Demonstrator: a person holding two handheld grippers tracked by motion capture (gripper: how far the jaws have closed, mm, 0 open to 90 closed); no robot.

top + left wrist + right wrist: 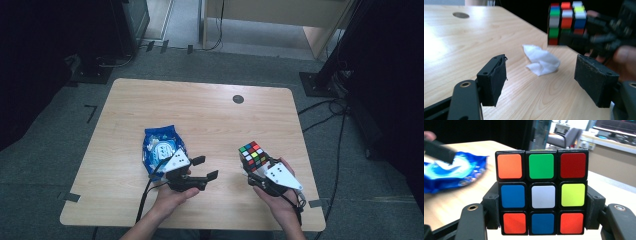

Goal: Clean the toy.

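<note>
A scrambled colour puzzle cube [252, 153] is held above the table's right front, with my right gripper [256, 164] shut on its two sides. In the right gripper view the cube [541, 192] sits between the two jaws, its face of orange, green, red, blue, white and yellow squares turned to the camera. My left gripper [206, 168] points right, level over the table's front middle, open with nothing between its pads [495, 77]. Ahead of it a crumpled white tissue [541, 60] lies on the wood, and behind that are the cube [566, 21] and the right gripper's blurred body.
A blue snack bag [161, 145] lies flat just left of my left hand, also in the right gripper view [451, 172]. A round grey cable hole [238, 99] sits near the table's far edge [200, 82]. Bare wood stretches across the table's far half.
</note>
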